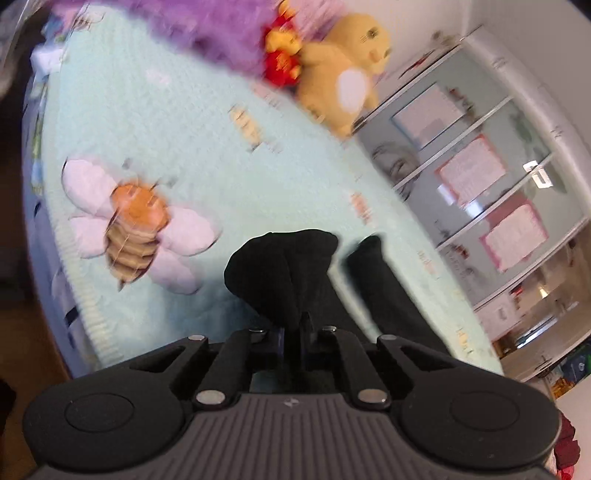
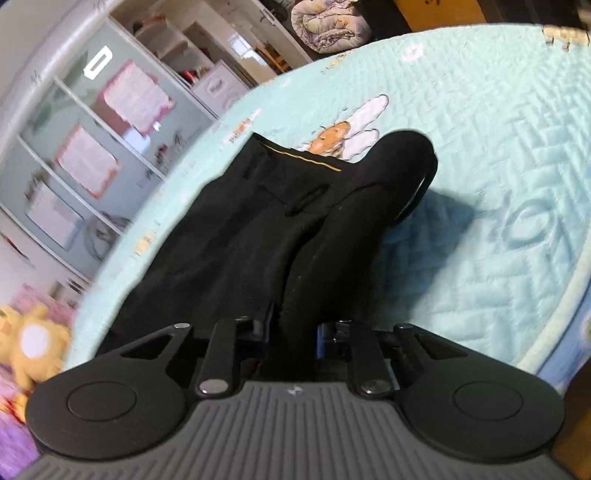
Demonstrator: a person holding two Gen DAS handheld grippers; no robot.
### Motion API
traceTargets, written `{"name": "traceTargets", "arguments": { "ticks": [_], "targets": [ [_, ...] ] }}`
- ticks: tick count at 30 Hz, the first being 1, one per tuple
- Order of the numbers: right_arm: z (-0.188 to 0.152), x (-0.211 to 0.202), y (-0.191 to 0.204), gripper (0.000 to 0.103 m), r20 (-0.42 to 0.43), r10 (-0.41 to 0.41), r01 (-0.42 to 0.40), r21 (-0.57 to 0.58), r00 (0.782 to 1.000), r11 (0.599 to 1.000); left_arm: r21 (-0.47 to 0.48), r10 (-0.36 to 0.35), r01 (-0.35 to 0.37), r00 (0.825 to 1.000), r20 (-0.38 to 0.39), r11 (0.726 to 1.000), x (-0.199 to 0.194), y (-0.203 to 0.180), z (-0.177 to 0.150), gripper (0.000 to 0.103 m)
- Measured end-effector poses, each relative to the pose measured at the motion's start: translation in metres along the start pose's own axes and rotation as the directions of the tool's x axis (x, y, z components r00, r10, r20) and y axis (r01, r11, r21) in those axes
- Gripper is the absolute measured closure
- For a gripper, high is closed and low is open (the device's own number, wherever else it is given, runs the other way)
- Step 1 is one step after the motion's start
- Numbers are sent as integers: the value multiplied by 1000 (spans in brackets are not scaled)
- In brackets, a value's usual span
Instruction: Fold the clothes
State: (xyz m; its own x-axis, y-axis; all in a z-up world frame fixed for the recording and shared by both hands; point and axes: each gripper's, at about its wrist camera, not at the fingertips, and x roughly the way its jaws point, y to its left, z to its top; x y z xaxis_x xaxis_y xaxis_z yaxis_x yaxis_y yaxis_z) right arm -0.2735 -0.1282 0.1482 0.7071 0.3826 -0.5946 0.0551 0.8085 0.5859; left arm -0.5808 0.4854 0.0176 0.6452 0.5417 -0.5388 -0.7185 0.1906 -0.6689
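**Both grippers clamped on a black garment on the bed**

The left wrist view shows the left gripper [image 1: 295, 325] with its fingers closed on a bunched end of the black garment [image 1: 291, 266], the cloth rising in soft rounded folds just ahead of them. Only this view gives the large bee print [image 1: 133, 229] on the pale blue quilted bedspread [image 1: 177, 122], and a fuzzy purple blanket [image 1: 221, 29].

The right wrist view alone shows the garment [image 2: 240, 240] laid out long across the bedspread [image 2: 498, 147], matte and dark, with a thin yellow stitched line [image 2: 303, 158] near its far edge. The right gripper [image 2: 295, 332] pinches a thick fold of it. A yellow plush toy [image 1: 343, 74] appears in both.
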Motion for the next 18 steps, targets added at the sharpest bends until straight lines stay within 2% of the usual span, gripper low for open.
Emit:
{"name": "traceTargets", "arguments": {
  "ticks": [2, 4, 6, 8, 10, 11, 12, 13, 14, 16, 18],
  "targets": [
    [0, 3, -10, 87, -12, 4, -4, 10, 1000, 1000, -68, 22, -24, 999, -28, 997, 6, 15, -5, 94],
    [0, -5, -9, 85, -2, 11, -11, -13, 1000, 1000, -98, 21, -22, 1000, -18, 995, 0, 20, -8, 88],
    [3, -14, -4, 82, 4, -12, 12, -48, 1000, 999, -147, 34, -35, 999, -5, 989, -9, 24, -7, 86],
    [7, -28, -4, 78, 27, -49, 49, -17, 998, 999, -225, 68, -56, 997, 43, 973, -27, 32, -2, 77],
    [9, -45, -3, 78, 76, -124, 123, 16, 989, 992, -302, 122, -85, 987, 109, 950, -49, 39, 2, 76],
    [9, -54, 2, 76, 107, -162, 162, 14, 981, 987, -290, 153, -104, 976, 152, 951, -62, 34, 4, 76],
    [7, -63, 9, 76, 142, -196, 199, -7, 970, 980, -250, 154, -103, 968, 195, 963, -73, 26, 6, 76],
    [4, -71, 19, 76, 181, -201, 213, -50, 963, 976, -210, 154, -104, 959, 238, 972, -84, 19, 9, 76],
    [-2, -75, 36, 76, 218, -169, 201, -137, 961, 970, -153, 134, -96, 953, 270, 984, -92, 8, 10, 76],
    [-20, -76, 77, 76, 248, -70, 155, -339, 966, 928, 27, 31, -39, 963, 266, 999, -95, -28, 7, 75],
    [-42, -60, 118, 76, 127, 66, 2, -475, 990, 880, 197, -74, 42, 985, 158, 980, -81, -71, -3, 64]
  ]
}}
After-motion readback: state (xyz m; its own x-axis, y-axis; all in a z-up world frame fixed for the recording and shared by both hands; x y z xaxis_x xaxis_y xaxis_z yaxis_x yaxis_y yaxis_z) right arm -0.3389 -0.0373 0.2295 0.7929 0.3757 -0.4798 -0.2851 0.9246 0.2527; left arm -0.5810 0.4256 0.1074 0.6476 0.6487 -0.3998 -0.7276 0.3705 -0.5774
